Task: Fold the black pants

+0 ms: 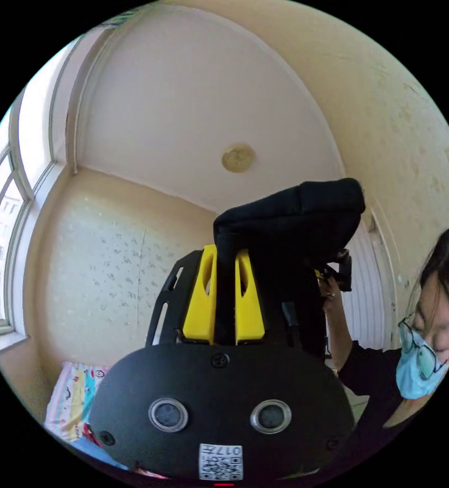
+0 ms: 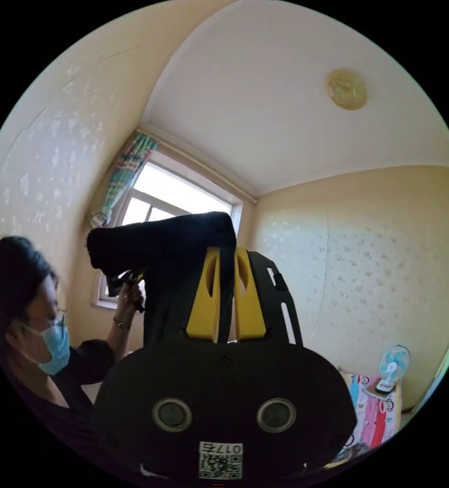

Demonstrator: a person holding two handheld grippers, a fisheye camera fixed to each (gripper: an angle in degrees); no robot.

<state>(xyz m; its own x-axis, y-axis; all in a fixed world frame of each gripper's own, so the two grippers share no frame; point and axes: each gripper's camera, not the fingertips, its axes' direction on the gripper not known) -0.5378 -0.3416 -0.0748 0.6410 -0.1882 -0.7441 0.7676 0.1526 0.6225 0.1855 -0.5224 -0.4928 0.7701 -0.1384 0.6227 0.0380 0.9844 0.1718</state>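
both fingers (image 1: 225,284) (image 2: 227,292) clamp the black pants (image 1: 290,213) held aloft; we judge the cloth soft, limp and light, best gripped along its edge.

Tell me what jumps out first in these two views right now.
The black pants are lifted toward the ceiling, stretched between both tools: the left hand-held gripper and the right hand-held gripper each have yellow jaws shut on the fabric. Behind them are the round ceiling lamp and a bright window.
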